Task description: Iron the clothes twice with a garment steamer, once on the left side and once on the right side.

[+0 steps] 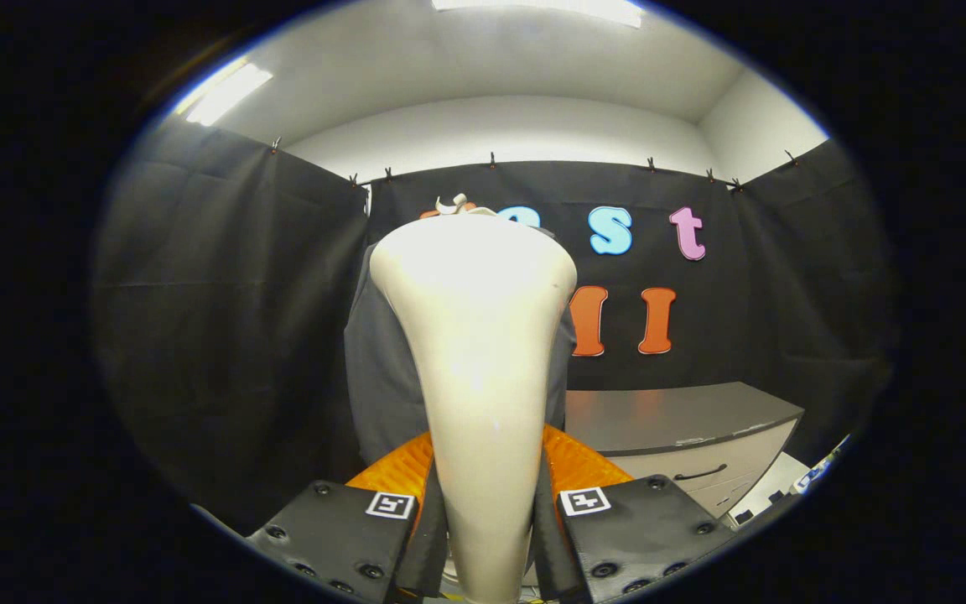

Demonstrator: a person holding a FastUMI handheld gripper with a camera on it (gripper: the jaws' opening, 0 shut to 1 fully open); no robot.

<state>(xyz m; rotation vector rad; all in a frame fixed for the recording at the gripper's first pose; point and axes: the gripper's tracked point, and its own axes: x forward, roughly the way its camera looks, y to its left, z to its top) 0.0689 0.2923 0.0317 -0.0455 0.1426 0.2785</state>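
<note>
both jaws clamp the cream steamer [483,352] before a dark garment [378,369]; grey cabinet [684,419] beside it.

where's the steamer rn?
Gripper view: the cream plastic garment steamer is clamped between the gripper jaws, its head up against the dark hanging garment.

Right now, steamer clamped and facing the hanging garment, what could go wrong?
1. The cream plastic garment steamer sits between the gripper fingers on its narrow handle; the wide head may tilt or slip.
2. It hides much of the dark grey hanging garment, so side passes are hard to judge.
</note>
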